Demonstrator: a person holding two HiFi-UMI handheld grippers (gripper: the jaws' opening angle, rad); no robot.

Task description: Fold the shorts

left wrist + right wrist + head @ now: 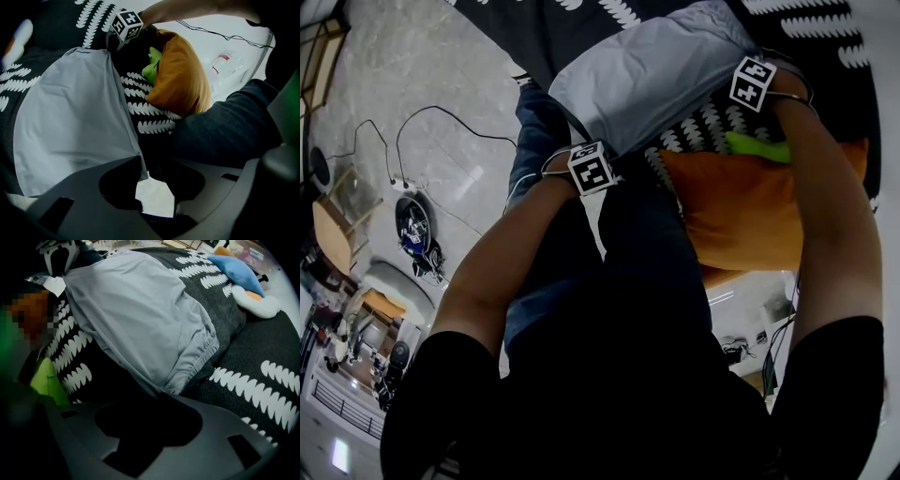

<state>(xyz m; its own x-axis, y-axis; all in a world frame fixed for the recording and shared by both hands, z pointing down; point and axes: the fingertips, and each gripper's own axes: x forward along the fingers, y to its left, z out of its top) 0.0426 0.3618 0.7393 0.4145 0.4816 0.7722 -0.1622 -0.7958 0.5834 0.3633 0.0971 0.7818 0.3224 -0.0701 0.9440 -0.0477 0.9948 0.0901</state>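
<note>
Left gripper (154, 199) sits released, jaws apart, a corner of the grey shorts (70, 122) right at them. Right gripper (140, 441) is released too, the waistband just ahead on the patterned blanket (262, 380).

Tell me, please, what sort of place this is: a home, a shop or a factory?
Probably a bedroom or living room. The grey shorts lie on a dark cover with a white leaf pattern, an orange cushion sits beside them, and a cable runs over the pale floor.

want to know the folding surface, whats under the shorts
The shorts lie on a dark cover with white leaf marks, seen round them. Anything else beneath is hidden by the cloth.
</note>
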